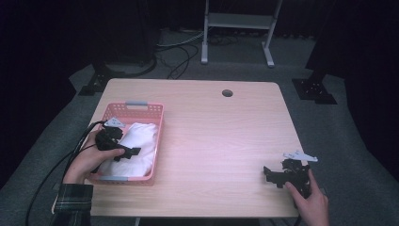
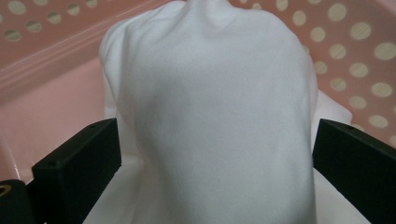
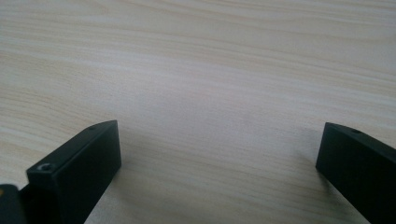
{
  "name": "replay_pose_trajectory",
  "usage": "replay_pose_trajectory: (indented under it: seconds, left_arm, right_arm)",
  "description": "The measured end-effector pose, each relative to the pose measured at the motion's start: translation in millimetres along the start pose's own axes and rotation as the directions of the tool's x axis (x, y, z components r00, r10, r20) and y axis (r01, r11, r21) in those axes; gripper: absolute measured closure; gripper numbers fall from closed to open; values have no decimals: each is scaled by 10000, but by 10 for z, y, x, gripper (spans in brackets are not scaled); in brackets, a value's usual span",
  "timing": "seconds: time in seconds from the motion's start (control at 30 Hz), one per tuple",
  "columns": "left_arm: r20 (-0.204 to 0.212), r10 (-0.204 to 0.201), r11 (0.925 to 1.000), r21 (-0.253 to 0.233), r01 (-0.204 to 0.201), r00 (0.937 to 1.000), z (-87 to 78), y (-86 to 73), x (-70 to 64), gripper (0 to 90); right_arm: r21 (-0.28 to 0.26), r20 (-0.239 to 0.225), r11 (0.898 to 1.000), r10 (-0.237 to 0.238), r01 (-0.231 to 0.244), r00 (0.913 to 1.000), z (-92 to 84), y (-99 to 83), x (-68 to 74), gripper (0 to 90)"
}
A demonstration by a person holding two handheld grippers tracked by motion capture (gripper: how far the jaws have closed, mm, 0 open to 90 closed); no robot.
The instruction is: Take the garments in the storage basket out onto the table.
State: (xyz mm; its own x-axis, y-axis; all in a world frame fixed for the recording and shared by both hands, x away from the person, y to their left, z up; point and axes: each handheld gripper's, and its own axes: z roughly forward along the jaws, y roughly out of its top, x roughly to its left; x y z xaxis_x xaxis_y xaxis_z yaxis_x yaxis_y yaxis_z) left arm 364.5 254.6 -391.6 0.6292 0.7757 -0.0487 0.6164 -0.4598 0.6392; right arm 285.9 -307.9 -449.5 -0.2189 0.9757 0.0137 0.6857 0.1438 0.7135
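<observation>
Hovering over the pink perforated plastic basket (image 1: 157, 123), the left gripper (image 1: 130, 152) was held with its two black block-shaped jaws spread wide. Nothing was pinched between them. A soft white folded cloth (image 1: 139, 141) was seen lying inside the basket, bulging up in a smooth rounded hump. In the left gripper view the cloth (image 2: 210, 121) was framed between the jaws, which stood apart on either side of it; contact with the fabric could not be told. Round holes in rows were seen along the basket wall (image 2: 345, 51), and the basket floor looked smooth and glossy. Grey handle strips were noted at the near and far rims of the basket.

The basket was placed at the left side of the rectangular light wood-grain table (image 1: 221, 141), which had rounded corners and a round cable hole near its far edge. The right gripper (image 1: 273, 175) was held low at the table's near right corner, well apart from the basket. Its matte black jaws were likewise spread wide, with bare wood grain between them (image 3: 219, 116) and nothing gripped.
</observation>
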Motion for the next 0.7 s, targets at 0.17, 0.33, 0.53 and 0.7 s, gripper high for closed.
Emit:
replay_pose_trajectory:
  seconds: [0.17, 0.33, 0.53, 0.7]
  left_arm:
    - [2, 68, 9998, 187, -68, 10000, 50, -4, -9, 14]
    - [-35, 94, 9992, 390, -92, 10000, 101, -14, -17, 14]
    - [-145, 162, 9975, 695, -152, 9998, 159, -24, -23, 14]
    - [-235, 254, 9952, 950, -231, 9994, 202, -27, -32, 14]
  right_arm:
    - [0, 0, 10000, 1, -1, 10000, 0, 0, 0, 0]
    - [0, 0, 10000, 2, -2, 10000, 0, 0, 0, 0]
    - [0, 0, 10000, -1, 1, 10000, 0, 0, 0, 0]
    - [0, 0, 10000, -1, 1, 10000, 0, 0, 0, 0]
